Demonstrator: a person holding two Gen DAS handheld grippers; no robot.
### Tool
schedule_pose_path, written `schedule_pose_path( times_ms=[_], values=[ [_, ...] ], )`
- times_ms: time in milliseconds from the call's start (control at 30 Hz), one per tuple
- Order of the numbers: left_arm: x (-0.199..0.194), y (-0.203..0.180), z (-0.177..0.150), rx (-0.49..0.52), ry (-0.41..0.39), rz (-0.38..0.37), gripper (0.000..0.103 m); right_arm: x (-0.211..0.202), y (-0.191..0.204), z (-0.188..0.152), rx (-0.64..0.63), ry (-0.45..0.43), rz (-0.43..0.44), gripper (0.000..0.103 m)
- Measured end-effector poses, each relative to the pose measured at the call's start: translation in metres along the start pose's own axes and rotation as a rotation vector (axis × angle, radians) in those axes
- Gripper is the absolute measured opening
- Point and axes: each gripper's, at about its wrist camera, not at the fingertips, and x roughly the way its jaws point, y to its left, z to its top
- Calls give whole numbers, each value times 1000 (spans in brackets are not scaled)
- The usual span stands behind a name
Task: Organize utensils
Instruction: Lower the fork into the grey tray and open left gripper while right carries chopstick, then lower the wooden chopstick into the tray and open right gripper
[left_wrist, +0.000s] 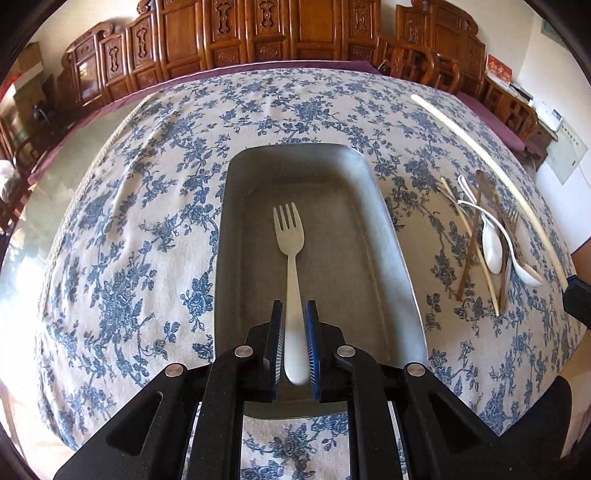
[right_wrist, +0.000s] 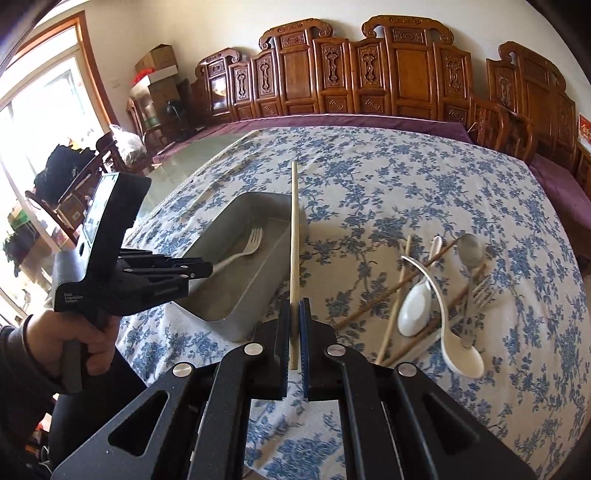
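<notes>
My left gripper (left_wrist: 294, 314) is shut on the handle of a pale fork (left_wrist: 290, 236), holding it over the grey metal tray (left_wrist: 391, 229); it also shows in the right wrist view (right_wrist: 207, 271) with the fork (right_wrist: 247, 245) above the tray (right_wrist: 243, 314). My right gripper (right_wrist: 294, 314) is shut on a pale chopstick (right_wrist: 294, 236) that points away over the tray's right side; the chopstick shows in the left wrist view (left_wrist: 491, 177). A pile of white spoons (right_wrist: 417, 306), a metal spoon (right_wrist: 472, 251), a fork and chopsticks lies right of the tray.
The table has a blue floral cloth (left_wrist: 122, 236). The utensil pile (left_wrist: 487, 236) lies to the tray's right. Carved wooden chairs (right_wrist: 369, 74) line the far side. A hand (right_wrist: 74, 332) holds the left gripper at the table's left front.
</notes>
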Motion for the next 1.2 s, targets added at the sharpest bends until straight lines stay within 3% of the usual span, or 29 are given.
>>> schedule_pose_path(
  times_ms=[100,633,1100,1200],
  values=[
    [-12,5,0,2,-34,-7,18,6,10,2,-11,8,4,6],
    [-76,52,-13,-16,-144,-38,19,68,54,16,78,105,3,6],
    [-79,73,-31,-46,-150,-65,22,107,74,27,109,147,-102,6],
    [-78,70,-32,-38,-151,-72,22,111,76,27,116,142,-88,8]
  ],
)
